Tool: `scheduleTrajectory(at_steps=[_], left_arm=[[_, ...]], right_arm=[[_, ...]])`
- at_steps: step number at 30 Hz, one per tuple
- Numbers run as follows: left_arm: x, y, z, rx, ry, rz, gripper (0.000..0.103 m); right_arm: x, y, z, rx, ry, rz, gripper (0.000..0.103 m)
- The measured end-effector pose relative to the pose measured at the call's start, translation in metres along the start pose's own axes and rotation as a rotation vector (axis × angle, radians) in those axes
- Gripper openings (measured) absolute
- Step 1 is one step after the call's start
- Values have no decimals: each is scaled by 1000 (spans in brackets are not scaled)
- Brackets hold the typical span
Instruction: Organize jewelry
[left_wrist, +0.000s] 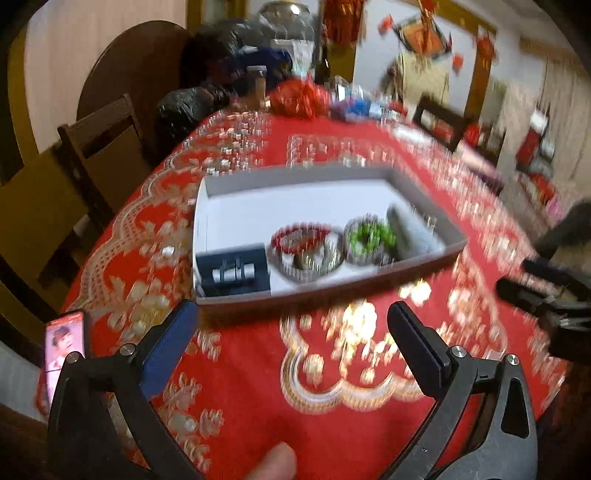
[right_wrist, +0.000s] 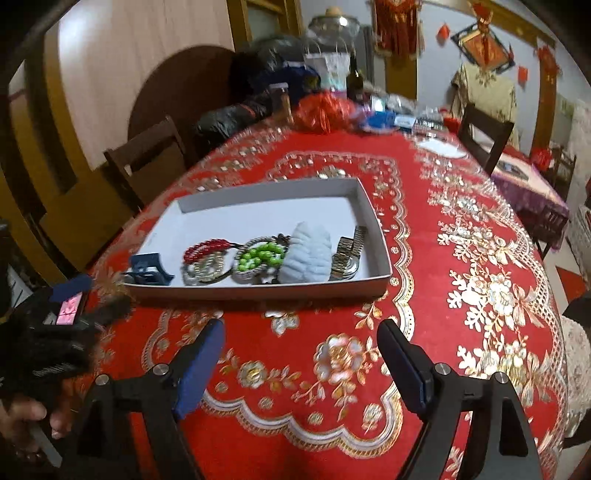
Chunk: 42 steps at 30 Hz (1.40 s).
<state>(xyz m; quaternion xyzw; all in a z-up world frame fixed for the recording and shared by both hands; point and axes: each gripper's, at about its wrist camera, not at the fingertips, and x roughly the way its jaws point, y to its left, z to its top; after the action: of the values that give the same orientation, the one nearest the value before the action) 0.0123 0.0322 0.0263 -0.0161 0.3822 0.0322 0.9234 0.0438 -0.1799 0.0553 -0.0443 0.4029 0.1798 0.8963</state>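
A shallow white box sits on the red tablecloth and also shows in the left wrist view. Along its near side lie a dark blue ring case, a red bead bracelet over a silver chain piece, a green bead bracelet, a pale blue cloth pouch and a gold watch. The left view shows the ring case, red bracelet and green bracelet. My left gripper and right gripper are both open and empty, short of the box.
A phone lies at the table's left edge. Dark wooden chairs stand at the left and far right. Bottles, a red bundle and clutter fill the far end of the table. The right gripper shows in the left view.
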Motion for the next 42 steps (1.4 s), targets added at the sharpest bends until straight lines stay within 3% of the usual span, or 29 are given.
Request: scheduleTrajectory(at_steps=[2,4,6,10,14,16,26,42], left_arm=[[-11,-6,-7,19,-47,40,103],[-29,-13,-16,47,-110,78,103],[-37,-15,-20,51,-121,98,103],[-26,-4,-11,-55,-27,-47,103],[-5,-12,-5,-55,101,49,103],[3,-15,-1,-67,147,56,102],[-5,-33,3,-8,103,39,103],[0,-27,2,-28,114,57,103]], right_arm=[[-2,-5,-14,36,-32,15,82],[6,-12,-17,71,-12,8,82],[7,-15,-19,81,3,19,82],[9,-5,-18,37,-11,4,82],[4,1,-18,-1,-43,-15,82],[1,1,-17,-11,-62,-33,82],[6,7,-18,-60,-69,-76,82],[10,7,-19,-57,-51,-89,82]])
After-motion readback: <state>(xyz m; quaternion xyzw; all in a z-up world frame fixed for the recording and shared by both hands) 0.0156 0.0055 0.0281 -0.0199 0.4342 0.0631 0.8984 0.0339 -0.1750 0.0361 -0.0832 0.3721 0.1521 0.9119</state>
